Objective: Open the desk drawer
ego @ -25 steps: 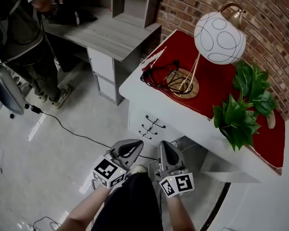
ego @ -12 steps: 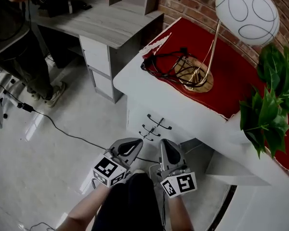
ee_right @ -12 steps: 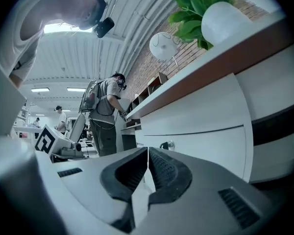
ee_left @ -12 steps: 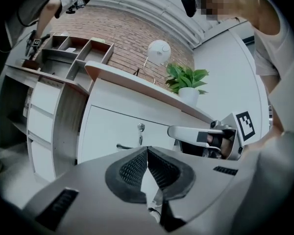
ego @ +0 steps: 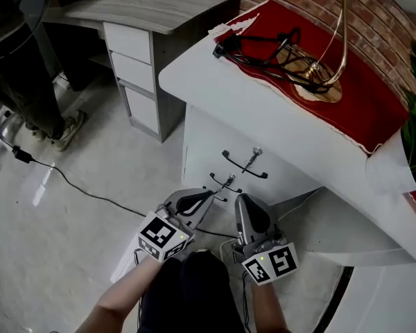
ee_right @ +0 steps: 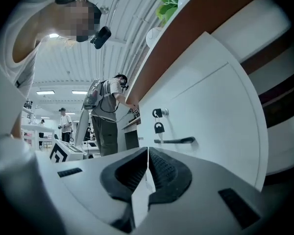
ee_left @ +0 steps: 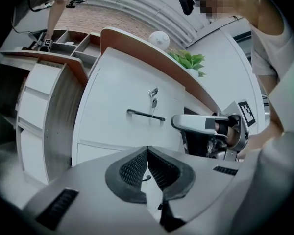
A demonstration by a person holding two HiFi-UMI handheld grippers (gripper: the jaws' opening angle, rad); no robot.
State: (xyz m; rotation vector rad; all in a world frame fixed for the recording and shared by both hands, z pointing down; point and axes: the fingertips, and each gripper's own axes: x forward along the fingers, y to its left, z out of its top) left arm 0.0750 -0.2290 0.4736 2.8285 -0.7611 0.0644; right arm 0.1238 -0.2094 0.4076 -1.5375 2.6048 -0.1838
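Two clenched, empty grippers: left gripper [ee_left: 147, 152], right gripper [ee_right: 148, 152]; two drawer handles: upper handle [ego: 244, 166], lower handle [ego: 222, 184].

the white flat-fronted desk drawer [ego: 213, 144] is shut, its face flush with the white front of the desk, just under the overhanging top. a thin dark curved bar handle [ego: 244, 166] runs level across the front, standing off it on short posts. just above the handle's middle sits a small round silver lock [ee_right: 160, 112] with a key in it, and a dark key tag [ee_right: 158, 128] hangs from it down to the bar. a fine seam under the handle marks the drawer's lower edge. below it a second dark handle [ego: 222, 184] shows, partly hidden.
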